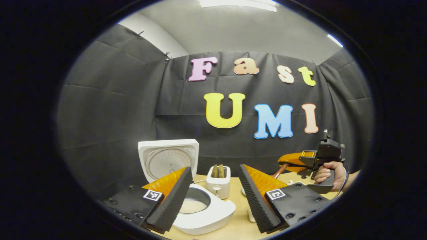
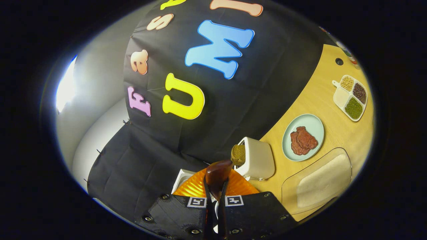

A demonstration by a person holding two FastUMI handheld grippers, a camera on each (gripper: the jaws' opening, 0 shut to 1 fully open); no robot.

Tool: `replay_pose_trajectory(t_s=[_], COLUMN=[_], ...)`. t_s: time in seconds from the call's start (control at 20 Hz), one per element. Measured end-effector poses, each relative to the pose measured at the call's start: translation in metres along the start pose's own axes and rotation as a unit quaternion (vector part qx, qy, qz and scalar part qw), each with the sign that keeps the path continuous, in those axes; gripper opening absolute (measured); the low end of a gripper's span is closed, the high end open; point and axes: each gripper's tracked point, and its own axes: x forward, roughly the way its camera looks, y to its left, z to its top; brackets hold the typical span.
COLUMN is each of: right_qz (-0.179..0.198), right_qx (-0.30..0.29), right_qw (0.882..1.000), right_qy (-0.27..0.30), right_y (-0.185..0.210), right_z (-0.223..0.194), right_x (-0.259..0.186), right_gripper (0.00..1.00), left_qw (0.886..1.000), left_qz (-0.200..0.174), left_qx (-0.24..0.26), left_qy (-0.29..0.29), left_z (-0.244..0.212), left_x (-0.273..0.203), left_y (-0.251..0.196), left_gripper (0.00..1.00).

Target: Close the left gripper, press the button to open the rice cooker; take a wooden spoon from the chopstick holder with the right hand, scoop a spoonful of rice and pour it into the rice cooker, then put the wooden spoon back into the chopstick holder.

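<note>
we hold the wooden spoon (image 2: pixel 217 176) clenched in the right gripper (image 2: pixel 216 190), its length along the fingers, rice cooker (image 1: pixel 200 208) open by our released left gripper (image 1: pixel 213 196).

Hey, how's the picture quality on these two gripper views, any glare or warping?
Left gripper view: ceiling light strip blown out, wall seams bowed by the fisheye, rice cooker evenly lit and sharp. Right gripper view: scene tilted, strong white glare at the left edge, wooden spoon close and slightly soft.

Toaster (image 1: pixel 218 181) just beside open rice cooker (image 1: pixel 203 210), right side.
</note>
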Motion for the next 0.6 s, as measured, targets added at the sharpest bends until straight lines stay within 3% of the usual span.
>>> replay_pose_trajectory(t_s=[0.6], right_qz=[0.027], right_qx=[-0.02], right_qw=[0.998], right_qy=[0.044], right_y=[0.052], right_z=[-0.062], right_x=[0.09], right_gripper=[0.06], left_qw=[0.999], left_qz=[0.034], left_qx=[-0.008], left_qy=[0.014], left_z=[-0.012], left_x=[-0.007], left_y=[0.077], left_gripper=[0.99])
